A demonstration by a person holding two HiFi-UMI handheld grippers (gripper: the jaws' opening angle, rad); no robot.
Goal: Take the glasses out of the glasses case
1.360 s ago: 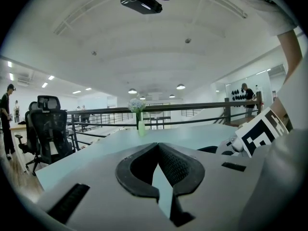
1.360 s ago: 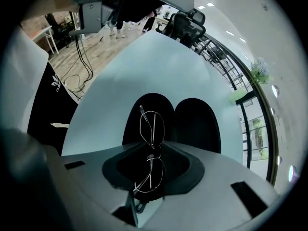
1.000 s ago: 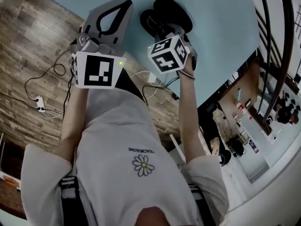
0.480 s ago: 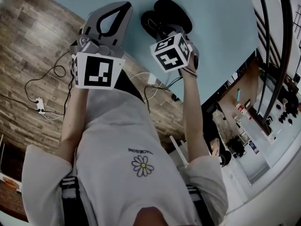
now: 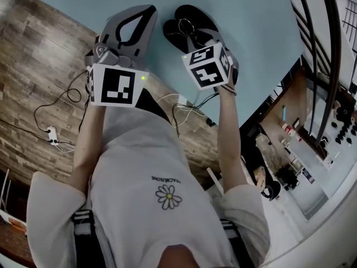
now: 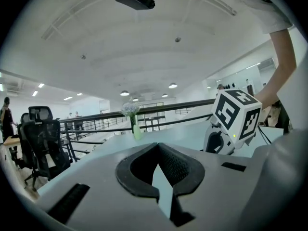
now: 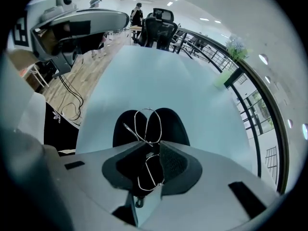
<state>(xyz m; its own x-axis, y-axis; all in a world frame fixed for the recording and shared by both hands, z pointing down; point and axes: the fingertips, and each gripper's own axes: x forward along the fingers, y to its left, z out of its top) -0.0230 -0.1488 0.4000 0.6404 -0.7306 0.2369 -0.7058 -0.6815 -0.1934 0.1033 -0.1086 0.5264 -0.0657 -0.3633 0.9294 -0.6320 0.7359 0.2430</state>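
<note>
Pale blue table point(image 5: 251, 32) over wood floor point(image 5: 39, 66), right gripper point(image 7: 154, 146) clamped on wire glasses point(image 7: 150, 143), one lens half-buried between its jaws, open black case point(image 7: 174, 128) beneath it, near edge hidden, left gripper point(image 6: 157, 148) alongside, closed, empty.

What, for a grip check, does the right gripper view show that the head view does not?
Only the right gripper view: the wire glasses clamped between the right gripper's fingers, office chairs, a flower vase. Only the head view: the shirt's daisy print, the right gripper's marker cube. Both: the open black case on the light blue table, the left gripper, the wooden floor.
</note>
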